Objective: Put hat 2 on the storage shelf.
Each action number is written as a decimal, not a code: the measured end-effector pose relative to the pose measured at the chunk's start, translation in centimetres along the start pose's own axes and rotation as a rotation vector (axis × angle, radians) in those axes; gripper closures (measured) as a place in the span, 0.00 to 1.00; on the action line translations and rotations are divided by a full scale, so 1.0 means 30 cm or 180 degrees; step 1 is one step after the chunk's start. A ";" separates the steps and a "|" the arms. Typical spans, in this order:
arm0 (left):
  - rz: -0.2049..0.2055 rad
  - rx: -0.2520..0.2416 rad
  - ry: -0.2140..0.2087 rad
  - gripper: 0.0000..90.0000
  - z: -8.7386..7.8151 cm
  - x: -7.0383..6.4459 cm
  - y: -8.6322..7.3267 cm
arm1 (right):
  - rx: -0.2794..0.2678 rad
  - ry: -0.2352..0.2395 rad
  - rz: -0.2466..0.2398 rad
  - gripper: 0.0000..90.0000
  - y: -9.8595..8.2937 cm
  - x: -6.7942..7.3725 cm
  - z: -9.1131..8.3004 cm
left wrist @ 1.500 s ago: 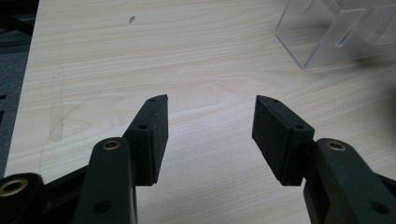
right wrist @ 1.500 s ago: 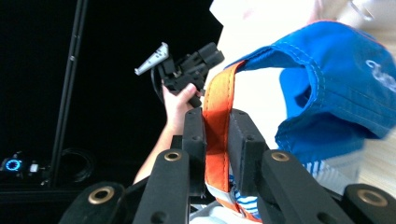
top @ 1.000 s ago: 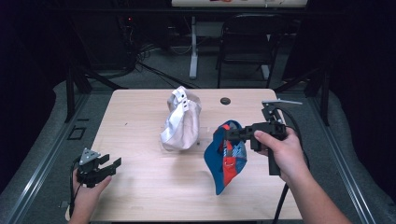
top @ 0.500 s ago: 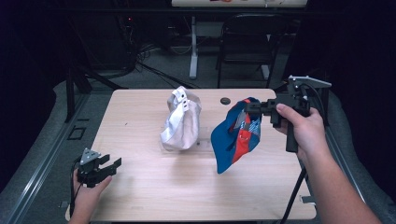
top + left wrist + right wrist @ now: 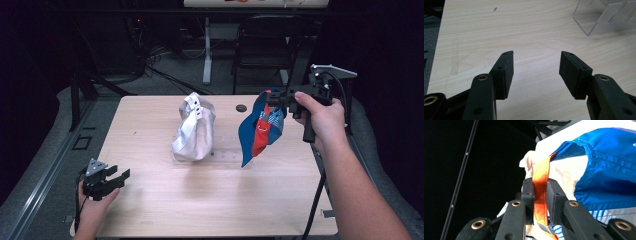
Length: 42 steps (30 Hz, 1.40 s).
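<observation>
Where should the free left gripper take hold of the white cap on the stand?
Grip the white cap's rear strap at its top, coming in from the left gripper's side. The strap is a thin band standing proud, so open fingers can close across it.

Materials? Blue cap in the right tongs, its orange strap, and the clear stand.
Blue cap: looks like thin woven synthetic cloth with a slight sheen; stitched hems show.
Orange strap: flat fabric webbing, matte, stitched edges, pinched in the right tongs.
Clear stand: probably acrylic; transparent, glossy, sharp cut edges.
</observation>
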<state>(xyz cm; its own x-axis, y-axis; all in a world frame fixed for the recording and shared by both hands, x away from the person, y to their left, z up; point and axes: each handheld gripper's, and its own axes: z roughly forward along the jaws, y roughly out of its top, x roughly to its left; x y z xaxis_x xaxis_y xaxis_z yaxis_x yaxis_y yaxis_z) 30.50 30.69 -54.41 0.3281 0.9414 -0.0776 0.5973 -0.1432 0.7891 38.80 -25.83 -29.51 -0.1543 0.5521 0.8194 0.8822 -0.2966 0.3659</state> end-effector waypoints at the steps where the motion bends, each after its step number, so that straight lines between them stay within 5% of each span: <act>1: 0.0008 0.0005 0.0000 0.51 0.000 0.001 0.000 | -0.0018 -0.0010 0.0017 0.87 0.013 0.007 0.008; 10: -0.0004 0.0036 -0.0005 0.51 -0.004 0.006 0.002 | -0.0051 -0.0072 0.0038 0.87 0.055 0.024 0.048; 21: -0.0020 0.0008 0.0005 0.51 -0.001 0.010 0.000 | -0.0063 -0.0142 0.0126 0.87 0.093 -0.017 0.070; 29: -0.0019 0.0043 0.0003 0.51 -0.002 0.009 0.001 | -0.0034 -0.0206 0.0109 0.87 0.089 -0.016 0.067; 42: -0.0021 0.0048 -0.0005 0.51 0.001 0.009 0.002 | 0.0100 -0.0245 0.0050 0.87 0.076 -0.011 0.151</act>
<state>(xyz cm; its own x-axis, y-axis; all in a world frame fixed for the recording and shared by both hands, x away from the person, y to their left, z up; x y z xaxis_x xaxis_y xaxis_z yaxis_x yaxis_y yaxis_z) 30.65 30.92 -54.39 0.3252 0.9419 -0.0837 0.6104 -0.1415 0.7793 42.88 -23.16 -30.94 -0.1067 0.6063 0.7881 0.8979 -0.2816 0.3382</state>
